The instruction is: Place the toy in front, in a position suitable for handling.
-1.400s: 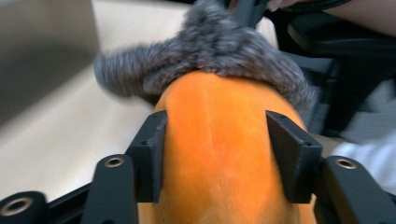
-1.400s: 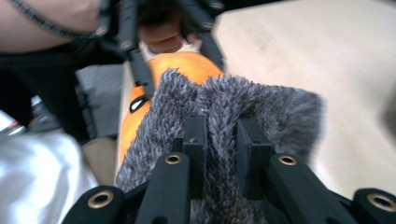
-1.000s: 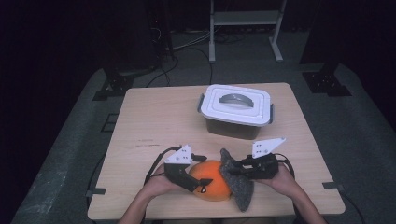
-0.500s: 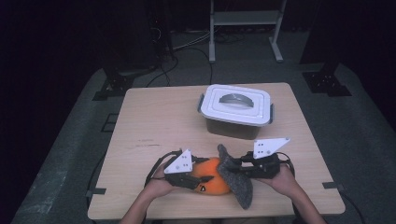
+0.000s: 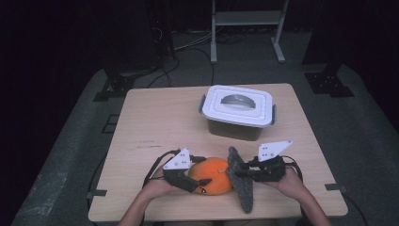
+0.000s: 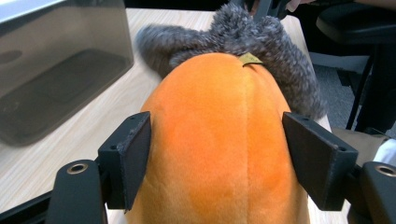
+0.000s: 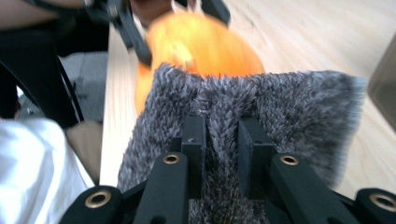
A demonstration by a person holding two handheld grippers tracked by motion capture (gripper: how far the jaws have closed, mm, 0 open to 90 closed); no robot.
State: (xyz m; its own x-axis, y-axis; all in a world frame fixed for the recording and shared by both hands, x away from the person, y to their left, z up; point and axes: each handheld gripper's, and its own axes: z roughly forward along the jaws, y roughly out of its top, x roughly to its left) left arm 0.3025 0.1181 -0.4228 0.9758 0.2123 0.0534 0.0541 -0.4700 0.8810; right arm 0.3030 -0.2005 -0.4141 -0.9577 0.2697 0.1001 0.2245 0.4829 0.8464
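Note:
An orange plush toy [image 5: 215, 174] lies near the table's front edge, with a grey fuzzy piece [image 5: 241, 188] against its right side. My left gripper [image 5: 199, 182] has its jaws pressed on both flanks of the orange plush toy [image 6: 219, 116], with the grey fuzzy piece [image 6: 280, 51] behind it. My right gripper [image 5: 235, 173] is shut on the grey fuzzy piece [image 7: 280, 102], pinching a fold between its jaws. In the right gripper view, the orange plush toy [image 7: 210, 46] shows blurred beyond the fur, and the left gripper [image 7: 135, 32] reaches it from the far side.
A translucent grey box with a white handled lid [image 5: 237, 108] stands shut at the table's back centre; its wall [image 6: 56, 70] shows left of the plush. The wooden table [image 5: 155, 122] is bare at left. The person's lap lies just past the front edge.
Both grippers keep their hold. The right gripper has drawn slightly to the right with the grey piece, and the plush has shifted a little between them.

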